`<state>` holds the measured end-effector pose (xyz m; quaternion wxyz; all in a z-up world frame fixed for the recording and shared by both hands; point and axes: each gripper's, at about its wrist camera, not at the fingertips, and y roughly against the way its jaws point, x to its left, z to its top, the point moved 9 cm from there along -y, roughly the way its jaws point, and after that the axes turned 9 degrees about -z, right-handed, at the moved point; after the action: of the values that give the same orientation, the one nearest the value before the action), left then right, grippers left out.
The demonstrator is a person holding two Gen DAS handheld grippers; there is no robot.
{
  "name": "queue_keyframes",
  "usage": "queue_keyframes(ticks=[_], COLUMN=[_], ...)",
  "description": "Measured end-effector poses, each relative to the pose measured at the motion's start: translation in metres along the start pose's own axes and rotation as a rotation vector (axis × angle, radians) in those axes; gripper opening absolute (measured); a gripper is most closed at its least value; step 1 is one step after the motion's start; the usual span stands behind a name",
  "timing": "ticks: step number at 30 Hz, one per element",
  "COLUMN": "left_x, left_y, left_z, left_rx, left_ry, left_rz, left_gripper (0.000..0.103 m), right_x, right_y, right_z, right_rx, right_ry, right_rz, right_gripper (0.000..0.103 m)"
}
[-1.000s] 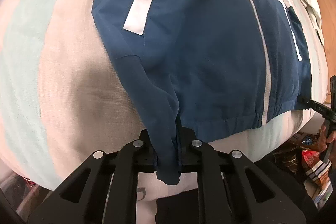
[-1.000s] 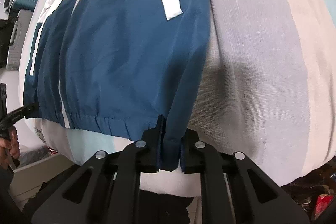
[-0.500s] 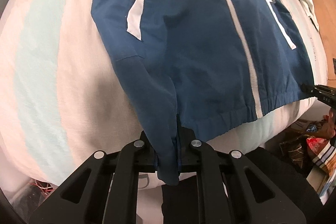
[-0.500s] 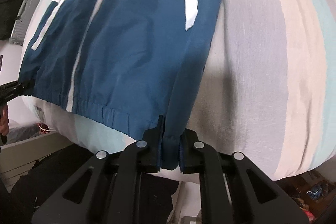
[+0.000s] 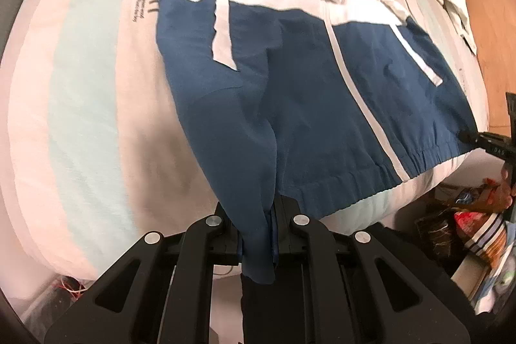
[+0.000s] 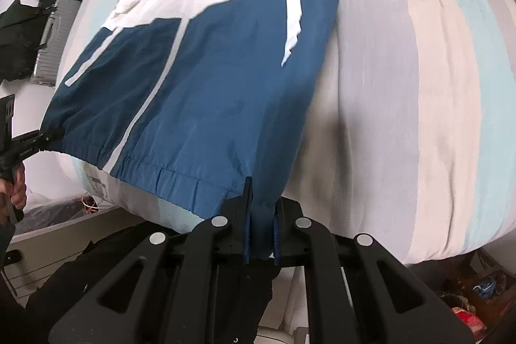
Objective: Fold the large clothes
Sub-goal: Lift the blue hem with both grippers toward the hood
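Both grippers, left gripper (image 5: 258, 234) and right gripper (image 6: 260, 231), have lifted the blue-and-white nylon jacket (image 5: 309, 105)'s near hem corners off the striped bedsheet (image 6: 419, 86), fingers pinching fabric, ready to fold farward.

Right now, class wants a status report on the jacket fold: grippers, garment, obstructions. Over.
Left gripper and right gripper both shut on the jacket hem corners. Jacket spread on striped bedding. Nothing blocking the fold.
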<state>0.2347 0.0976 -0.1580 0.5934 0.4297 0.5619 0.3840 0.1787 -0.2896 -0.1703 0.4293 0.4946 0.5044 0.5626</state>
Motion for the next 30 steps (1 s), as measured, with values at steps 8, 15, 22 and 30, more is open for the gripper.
queue_keyframes(ticks=[8, 15, 22, 30], left_x=[-0.014, -0.035, -0.035, -0.026], left_y=[0.01, 0.036, 0.053, 0.076], left_z=[0.008, 0.031, 0.073, 0.14], left_rx=[0.029, 0.013, -0.004, -0.06], left_ry=[0.033, 0.028, 0.01, -0.045], left_rz=[0.035, 0.074, 0.054, 0.047], left_gripper=[0.01, 0.009, 0.009, 0.009], right_x=[-0.001, -0.01, -0.017, -0.015], right_y=[-0.014, 0.009, 0.036, 0.063], right_z=[0.011, 0.041, 0.092, 0.155], right_rx=[0.078, 0.089, 0.074, 0.002], right_ry=[0.078, 0.079, 0.063, 0.086], right_rz=[0.107, 0.192, 0.211, 0.142], right_gripper=[0.008, 0.007, 0.007, 0.007])
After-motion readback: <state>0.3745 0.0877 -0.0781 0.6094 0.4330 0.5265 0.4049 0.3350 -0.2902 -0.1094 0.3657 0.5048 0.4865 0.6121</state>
